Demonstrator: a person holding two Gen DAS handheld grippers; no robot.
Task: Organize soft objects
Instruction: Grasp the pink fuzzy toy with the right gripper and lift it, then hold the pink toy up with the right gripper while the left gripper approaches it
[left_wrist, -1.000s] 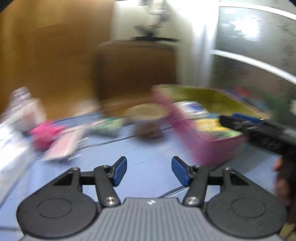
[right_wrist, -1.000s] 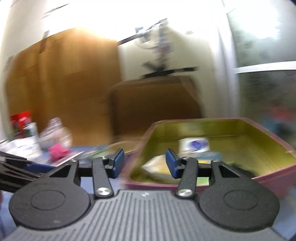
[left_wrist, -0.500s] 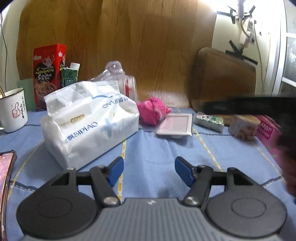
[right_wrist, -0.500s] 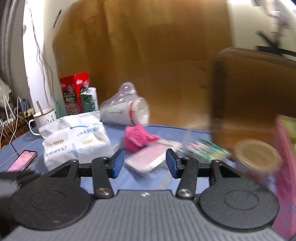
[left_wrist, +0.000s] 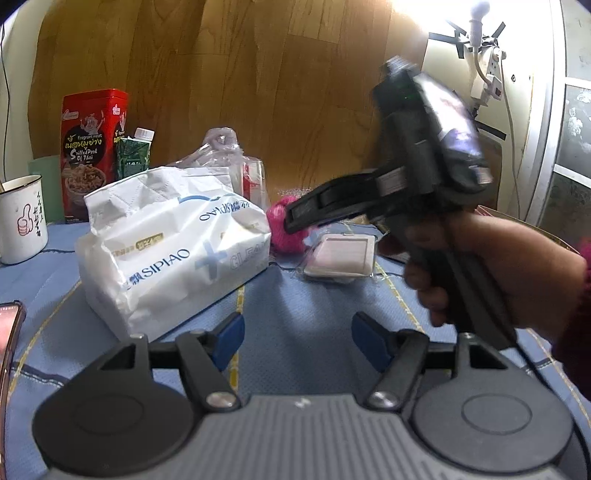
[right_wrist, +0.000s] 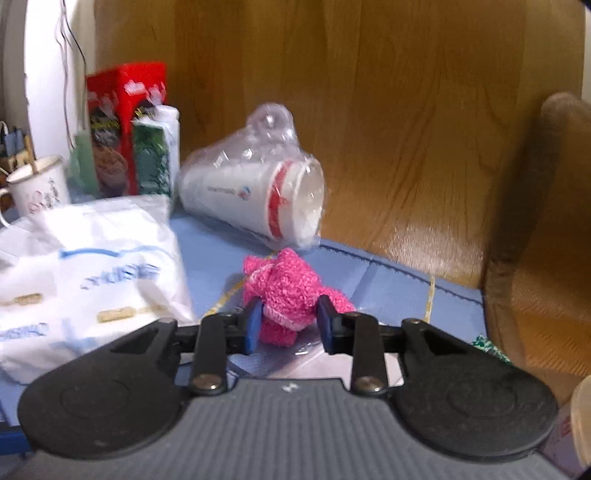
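Pink knitted piece lies on the blue cloth between my right gripper pads, jaws just closing, contact uncertain; my left gripper stands spread, empty.

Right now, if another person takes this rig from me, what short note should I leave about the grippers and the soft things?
Right gripper: jaws have just been closing around the pink knitted piece; grip looks not yet firm.
Left gripper: open, has just been opening, nothing between its jaws, facing the white tissue pack.
Both soft things lie on the blue cloth, the knitted piece beside the flat pink packet and in front of the bagged paper cups.
Done: nothing lifted here.
Left: secure the knitted piece and put it away, then the tissue pack.
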